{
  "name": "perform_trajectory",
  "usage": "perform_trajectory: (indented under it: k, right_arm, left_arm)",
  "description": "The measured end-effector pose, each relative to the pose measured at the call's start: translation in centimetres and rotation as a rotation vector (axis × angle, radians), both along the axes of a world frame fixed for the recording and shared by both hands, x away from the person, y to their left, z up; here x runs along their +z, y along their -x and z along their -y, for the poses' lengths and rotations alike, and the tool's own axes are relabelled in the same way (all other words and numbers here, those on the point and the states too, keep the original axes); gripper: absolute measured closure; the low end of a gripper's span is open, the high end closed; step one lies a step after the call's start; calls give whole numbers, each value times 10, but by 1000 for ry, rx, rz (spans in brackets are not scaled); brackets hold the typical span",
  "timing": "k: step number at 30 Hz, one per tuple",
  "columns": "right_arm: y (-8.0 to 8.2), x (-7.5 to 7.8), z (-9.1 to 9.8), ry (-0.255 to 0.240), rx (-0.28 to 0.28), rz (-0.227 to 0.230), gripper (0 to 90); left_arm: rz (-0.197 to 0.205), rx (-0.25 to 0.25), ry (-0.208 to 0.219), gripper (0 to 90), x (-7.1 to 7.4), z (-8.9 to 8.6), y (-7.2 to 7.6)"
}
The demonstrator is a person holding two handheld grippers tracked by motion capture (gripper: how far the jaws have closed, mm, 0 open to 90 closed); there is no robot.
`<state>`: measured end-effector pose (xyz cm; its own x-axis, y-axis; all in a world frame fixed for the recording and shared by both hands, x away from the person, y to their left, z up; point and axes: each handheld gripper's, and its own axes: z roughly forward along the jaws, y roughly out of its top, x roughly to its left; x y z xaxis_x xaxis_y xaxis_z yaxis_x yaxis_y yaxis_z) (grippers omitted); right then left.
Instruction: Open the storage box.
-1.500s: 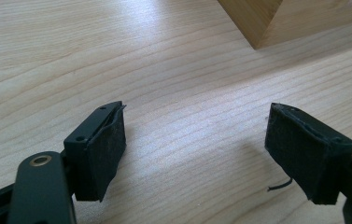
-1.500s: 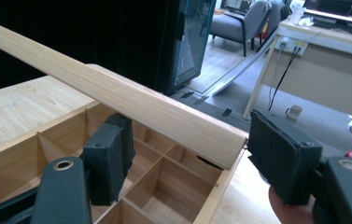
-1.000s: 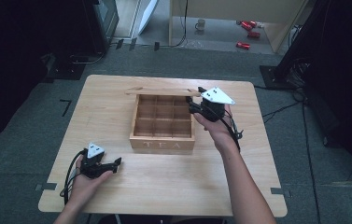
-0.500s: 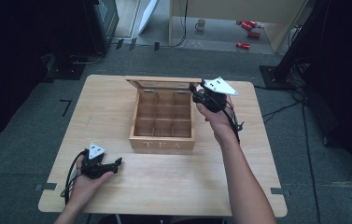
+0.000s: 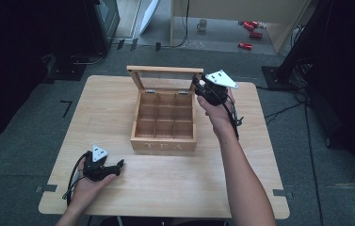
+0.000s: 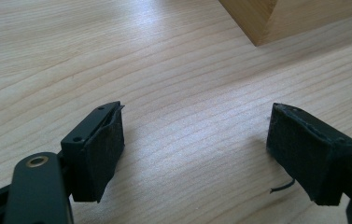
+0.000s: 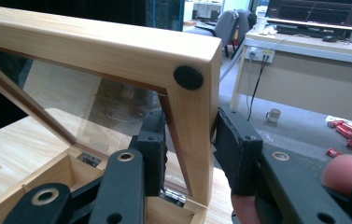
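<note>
Surface (image 5: 118, 108) carries one wooden tea box (image 5: 165, 123), set mid-surface, compartments looking empty from above.

Lid (image 5: 165, 75), glass-paned in a wood frame, stands raised on its rear hinges, near upright. We read the step as opening the box, well along.

Right claw (image 5: 198, 87) grips the lid's side rail at its right corner; in the right gripper view both pads press the frame (image 7: 190, 126), having just been closing onto it.

Left claw (image 5: 117, 165) rests at the near left of the surface, well apart from the box, spread wide with nothing between.

Next, we judge: swing the lid past upright until the hinges hold it, then let go gently so it does not drop back.
</note>
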<state>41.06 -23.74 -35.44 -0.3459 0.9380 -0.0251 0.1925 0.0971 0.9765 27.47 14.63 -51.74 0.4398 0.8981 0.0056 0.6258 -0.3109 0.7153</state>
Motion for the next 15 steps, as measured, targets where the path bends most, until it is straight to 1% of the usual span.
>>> perform_trajectory:
  k: [3, 6, 8, 9, 11, 12, 15]
  right_arm:
    - [-5, 3, -1, -10, -13, -9, 655]
    - [-12, 6, -2, -8, -24, -9, 658]
    - [-15, 8, -2, -17, -29, -17, 658]
    - [-21, 10, -3, -27, -39, -23, 659]
    - [-23, 11, -3, -29, -43, -24, 660]
    - [-28, 13, -3, -39, -50, -32, 660]
    - [-36, 16, -4, -56, -63, -43, 661]
  left_arm:
    - [-1, 1, 3, 197, 0, 0, 0]
    - [-1, 1, 1, 197, 0, 0, 0]
    - [-1, -2, -5, 196, 0, 0, 0]
    - [-1, -3, -5, 196, 0, 0, 1]
    - [-1, -3, -6, 196, 0, 1, 1]
    - [0, -2, -7, 196, 0, 1, 1]
    - [-1, -3, -7, 193, 0, 1, 1]
